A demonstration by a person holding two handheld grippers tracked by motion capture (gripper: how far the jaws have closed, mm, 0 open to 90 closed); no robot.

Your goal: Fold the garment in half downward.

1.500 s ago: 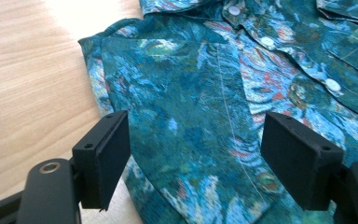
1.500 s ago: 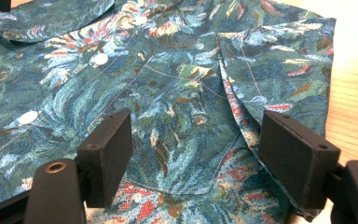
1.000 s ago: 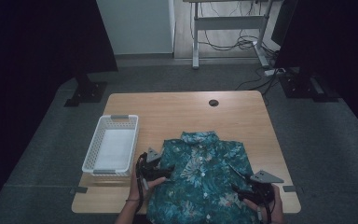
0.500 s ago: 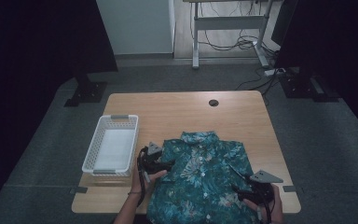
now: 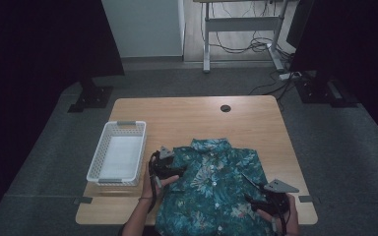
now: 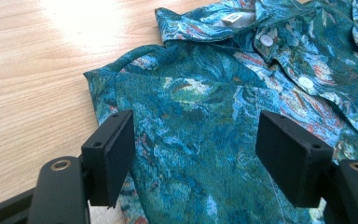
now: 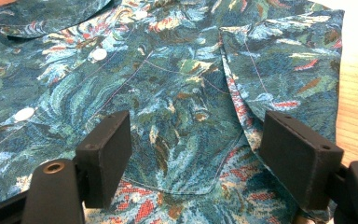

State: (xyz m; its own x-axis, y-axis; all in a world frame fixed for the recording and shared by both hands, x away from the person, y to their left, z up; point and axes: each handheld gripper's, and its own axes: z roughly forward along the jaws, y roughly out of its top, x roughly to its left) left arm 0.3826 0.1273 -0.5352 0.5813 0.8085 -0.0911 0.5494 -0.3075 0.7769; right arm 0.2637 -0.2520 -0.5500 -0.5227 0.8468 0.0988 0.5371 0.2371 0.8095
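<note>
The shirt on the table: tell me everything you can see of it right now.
The shirt is a short-sleeved, teal woven fabric with a busy leaf-like print flecked red and white. It lies flat and front up on the near part of the wooden table, collar away from the person, white buttons done up, a chest pocket stitched on. Both sleeves are folded in over the front. The left tool and right tool are over it, jaws open, gripping nothing.

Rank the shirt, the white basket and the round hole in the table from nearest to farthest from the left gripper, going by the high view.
From the left gripper:
1. Shirt, right under its jaws.
2. White basket, just to its left.
3. Round hole, near the table's far edge.
</note>
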